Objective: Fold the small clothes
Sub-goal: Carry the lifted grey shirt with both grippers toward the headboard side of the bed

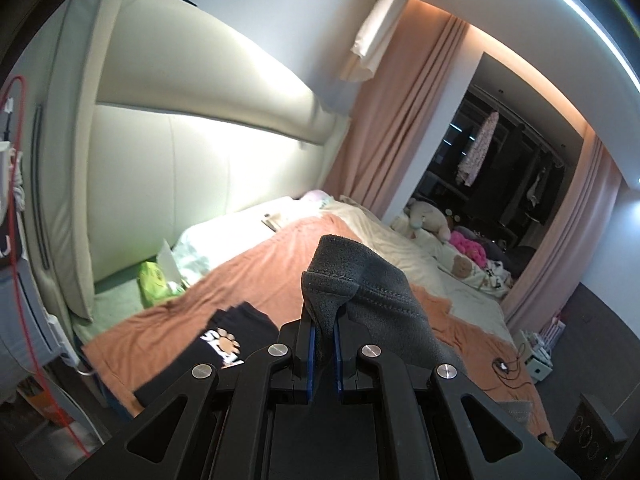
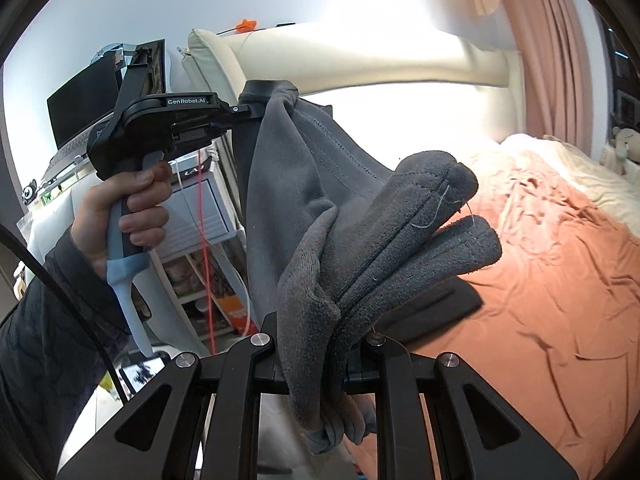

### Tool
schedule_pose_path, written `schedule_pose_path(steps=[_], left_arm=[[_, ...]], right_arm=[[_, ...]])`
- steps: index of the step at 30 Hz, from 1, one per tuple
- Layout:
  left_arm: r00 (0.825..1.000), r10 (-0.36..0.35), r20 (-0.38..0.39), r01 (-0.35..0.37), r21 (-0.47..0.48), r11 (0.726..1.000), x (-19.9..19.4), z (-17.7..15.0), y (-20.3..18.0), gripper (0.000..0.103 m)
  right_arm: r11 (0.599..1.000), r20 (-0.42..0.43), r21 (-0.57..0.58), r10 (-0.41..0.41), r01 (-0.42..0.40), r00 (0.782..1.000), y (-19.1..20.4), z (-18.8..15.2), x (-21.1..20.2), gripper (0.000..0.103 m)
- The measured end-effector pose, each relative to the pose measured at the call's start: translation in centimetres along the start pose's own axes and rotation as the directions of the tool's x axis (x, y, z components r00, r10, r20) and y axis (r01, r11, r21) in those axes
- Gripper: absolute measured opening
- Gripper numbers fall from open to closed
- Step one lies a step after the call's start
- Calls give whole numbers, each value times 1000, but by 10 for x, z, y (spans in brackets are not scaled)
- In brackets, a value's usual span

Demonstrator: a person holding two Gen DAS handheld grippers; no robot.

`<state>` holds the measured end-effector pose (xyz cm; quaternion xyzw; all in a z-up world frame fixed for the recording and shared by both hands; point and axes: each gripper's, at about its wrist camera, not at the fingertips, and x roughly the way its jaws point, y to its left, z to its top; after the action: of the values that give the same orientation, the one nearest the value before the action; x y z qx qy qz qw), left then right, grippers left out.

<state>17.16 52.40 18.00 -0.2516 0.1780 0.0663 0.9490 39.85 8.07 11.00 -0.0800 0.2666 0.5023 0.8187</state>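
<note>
Grey garment (image 2: pixel 320 216) bunched btwn right gripper (image 2: pixel 320 354) fingers, clamped tight, folds fanning out past tips. Left gripper (image 1: pixel 324 332) also pinched shut on its other end, cloth rising ahead of pads, above orange bedspread (image 1: pixel 256 276); black printed tee (image 1: pixel 224 340) lies left of fingers.

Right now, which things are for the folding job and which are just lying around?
For the job: grey garment, left gripper, right gripper, folded black garment.
Lying around: stuffed toy, green packet, pillow.
</note>
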Motion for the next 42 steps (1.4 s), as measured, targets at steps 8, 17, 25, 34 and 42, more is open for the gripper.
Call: schedule_pose_path(steps=[8,17,25,34,42], left_arm=[[995,102,24,-101,-9,995,-7,11,40,6],[988,151,34,-150,-34,988,4,12,62,6],[984,180,-8,-180,-25,983,70,15,75,6],[980,188,-69,-190,-26,981,160,10,87,6],[971,198,-131,-197,20,980,238,-3,85,6]], right_arm=[[999,-13,-7,48,-48,999,-3,-3,15,12],[997,-26,6,83,-83,996,-22,-9,27,12],[994,-45,59,96,-93,994,-77,-7,56,12],[989,-54,127,88,-81,995,-164,-5,66,12],[978,-74,201,78,-62,994,-237,-20,75,12]])
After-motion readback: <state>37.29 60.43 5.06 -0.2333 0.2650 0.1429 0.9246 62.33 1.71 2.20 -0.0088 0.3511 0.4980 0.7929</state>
